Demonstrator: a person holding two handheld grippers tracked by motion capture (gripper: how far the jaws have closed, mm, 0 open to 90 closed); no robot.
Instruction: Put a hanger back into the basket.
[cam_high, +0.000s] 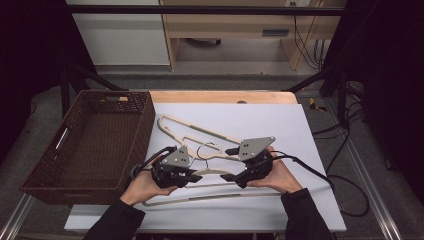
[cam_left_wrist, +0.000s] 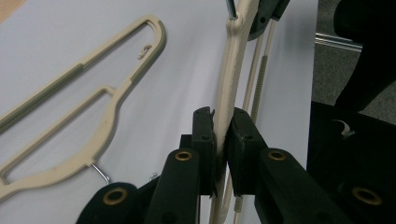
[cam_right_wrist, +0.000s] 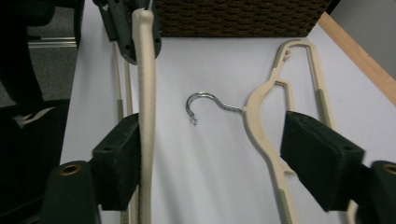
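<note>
Gripping the near hanger (cam_left_wrist: 229, 88), left tongs (cam_left_wrist: 223, 135) clamp its arm to lift it toward the basket (cam_high: 95, 145); right tongs (cam_right_wrist: 212, 158) spread wide, letting go.

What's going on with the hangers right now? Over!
Left gripper fingers clamped on near hanger. Right gripper fingers open, hanger beside one finger. Second hanger flat on table. Basket left, nothing blocking.

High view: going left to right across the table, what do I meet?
Wicker basket → left hand-held gripper → metal hook → right hand-held gripper → trailing black cable.
</note>
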